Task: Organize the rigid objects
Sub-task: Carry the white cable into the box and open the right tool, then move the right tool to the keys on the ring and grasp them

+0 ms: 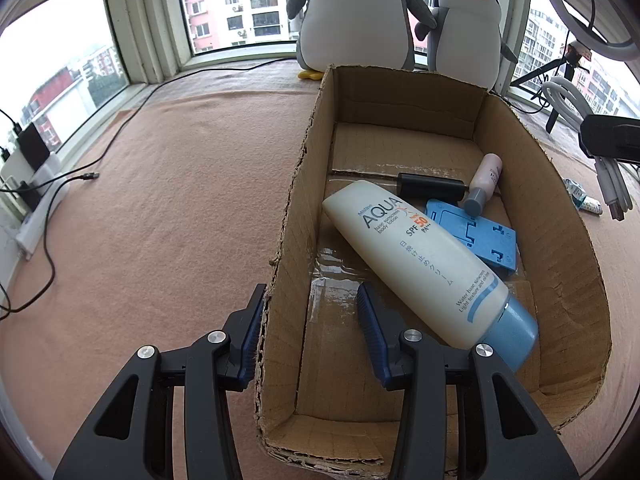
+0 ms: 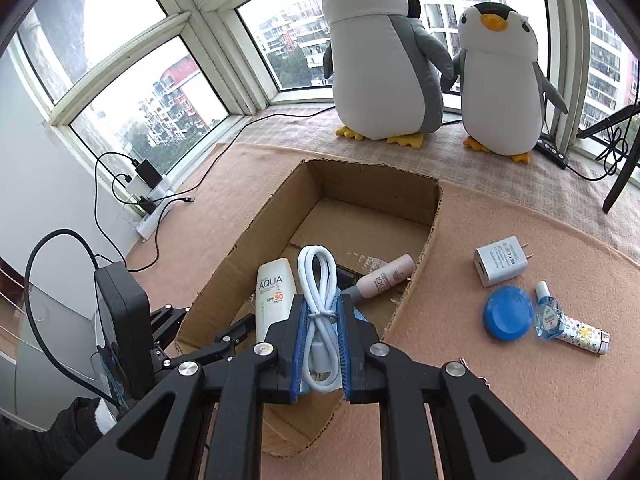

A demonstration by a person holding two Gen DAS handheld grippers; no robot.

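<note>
- The right gripper (image 2: 320, 320) is clamped on a bundled white USB cable (image 2: 318, 280), which runs lengthwise between the blue pads; its loop sticks out ahead of the tips and its plug end lies back toward the wrist.
- That cable hangs over the near end of the open cardboard box (image 2: 434, 216), so the drop point lies straight below and slightly ahead of the tongs.
- The left gripper (image 1: 310, 312) stands wide with nothing between its pads, straddling the box's left wall (image 1: 296, 184): one finger outside, one inside.
- Just beside its inner finger lies the sunscreen tube (image 1: 412, 260), long axis slanting from the far left to the near right, blue cap nearest the camera.
- Further in are a blue plastic stand (image 1: 480, 236), a black cylinder (image 1: 430, 186) and a small pink bottle (image 1: 484, 182).
- Outside the box, to the right, wait a white charger plug (image 2: 500, 266), a blue round lid (image 2: 508, 314), a small eye-drop bottle (image 2: 548, 316) and a patterned lighter (image 2: 584, 336).
- I judge the cable is about to be released into the box; the right hand is nearer the items left over.
</note>
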